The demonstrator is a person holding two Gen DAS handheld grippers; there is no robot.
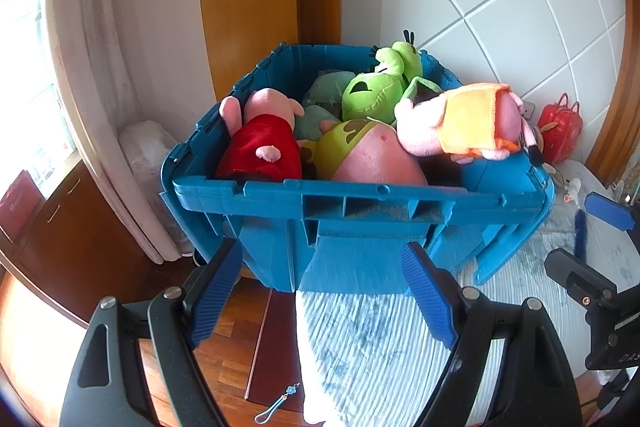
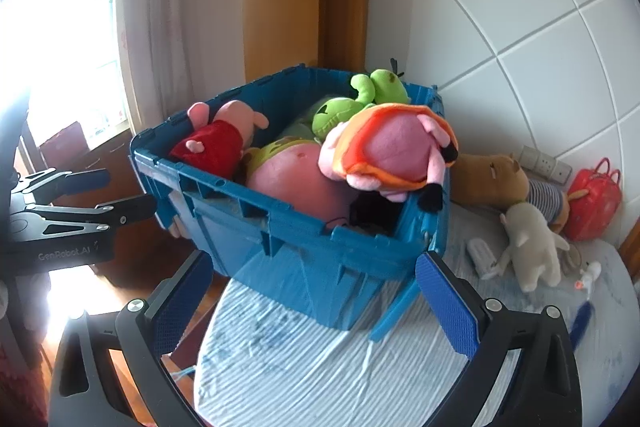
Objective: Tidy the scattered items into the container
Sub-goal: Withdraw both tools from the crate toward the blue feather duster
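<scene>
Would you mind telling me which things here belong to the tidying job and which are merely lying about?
Part of the job:
blue crate
orange-dressed pig plush on its rim
brown plush
white plush
both grippers, open: left, right

Lying about:
red bag
curtain
blue lanyard on the floor

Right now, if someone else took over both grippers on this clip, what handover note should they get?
Left gripper: open, empty, facing the near wall of the blue crate.
Right gripper: open, empty, in front of the crate's near corner.
Done: the crate on the bed holds the pig in the red dress, the pink and green star plush and the green plush. The pig in the orange dress lies on top, hanging over the rim.
Left: the brown plush, white plush and red bag lie on the bed to the crate's right. The crate looks nearly full.
</scene>
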